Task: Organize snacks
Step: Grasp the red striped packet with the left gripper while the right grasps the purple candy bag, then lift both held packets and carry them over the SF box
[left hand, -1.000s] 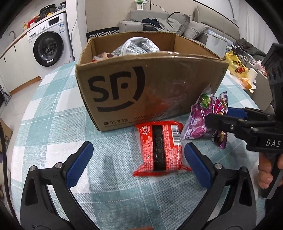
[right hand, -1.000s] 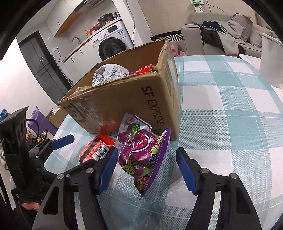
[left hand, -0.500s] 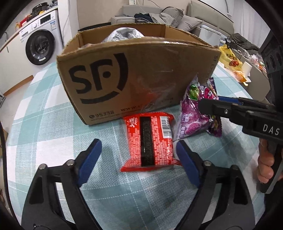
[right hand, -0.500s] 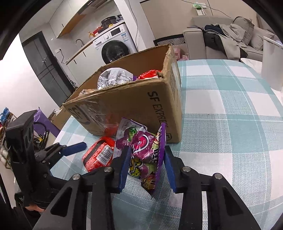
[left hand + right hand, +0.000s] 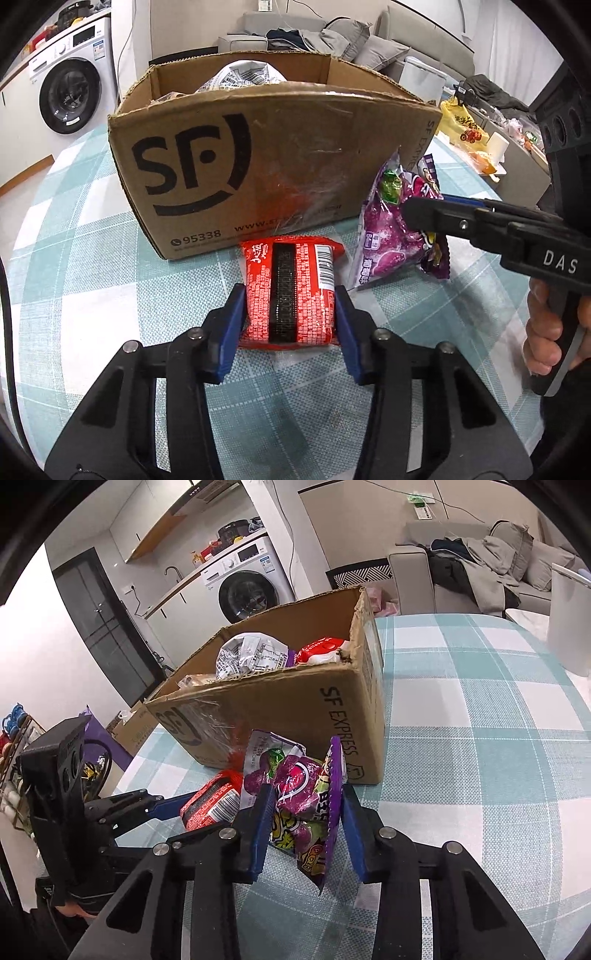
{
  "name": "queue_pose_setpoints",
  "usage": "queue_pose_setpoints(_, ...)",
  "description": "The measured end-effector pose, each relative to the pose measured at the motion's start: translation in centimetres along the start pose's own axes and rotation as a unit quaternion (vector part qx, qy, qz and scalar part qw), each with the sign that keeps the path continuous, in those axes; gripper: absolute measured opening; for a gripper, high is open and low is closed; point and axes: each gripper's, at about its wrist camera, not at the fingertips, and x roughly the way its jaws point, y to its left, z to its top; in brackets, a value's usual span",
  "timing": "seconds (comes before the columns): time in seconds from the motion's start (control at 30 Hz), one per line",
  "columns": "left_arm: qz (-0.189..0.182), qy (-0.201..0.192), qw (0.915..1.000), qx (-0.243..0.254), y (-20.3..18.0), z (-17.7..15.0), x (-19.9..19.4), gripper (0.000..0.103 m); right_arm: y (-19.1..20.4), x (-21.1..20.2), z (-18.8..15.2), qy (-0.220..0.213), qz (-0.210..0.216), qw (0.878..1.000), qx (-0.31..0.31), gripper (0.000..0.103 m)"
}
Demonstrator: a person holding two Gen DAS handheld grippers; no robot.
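Note:
A red snack packet (image 5: 291, 291) lies on the checked tablecloth in front of the SF cardboard box (image 5: 258, 162). My left gripper (image 5: 290, 321) is shut on the red packet's near end. Purple snack bags (image 5: 303, 805) stand against the box's corner (image 5: 354, 716). My right gripper (image 5: 306, 827) is shut on the purple bags; it shows from the side in the left wrist view (image 5: 443, 218). The red packet also shows in the right wrist view (image 5: 214, 805), with the left gripper's blue finger (image 5: 173, 805) beside it.
The box holds a silver bag (image 5: 251, 653) and a red-white packet (image 5: 321, 650). A white container (image 5: 569, 620) stands at the table's far right. A yellow bag (image 5: 465, 125) lies beyond the table. A washing machine (image 5: 70, 96) and sofa (image 5: 332, 40) are behind.
Both grippers have closed: the left on the red packet after moving forward, the right on the purple bags.

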Motion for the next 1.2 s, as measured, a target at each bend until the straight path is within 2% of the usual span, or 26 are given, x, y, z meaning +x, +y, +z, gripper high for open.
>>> queue_pose_setpoints(0.37, -0.009, -0.029, 0.9995, 0.0, 0.4, 0.2, -2.0, 0.043, 0.6, -1.3, 0.1, -0.02, 0.004, 1.0, -0.012, 0.036)
queue_pose_setpoints(1.2, -0.002, -0.107, 0.9942, -0.006, 1.8, 1.3, -11.4, 0.043, 1.6, -6.9, 1.2, -0.093, 0.002, 0.995, -0.018, 0.036)
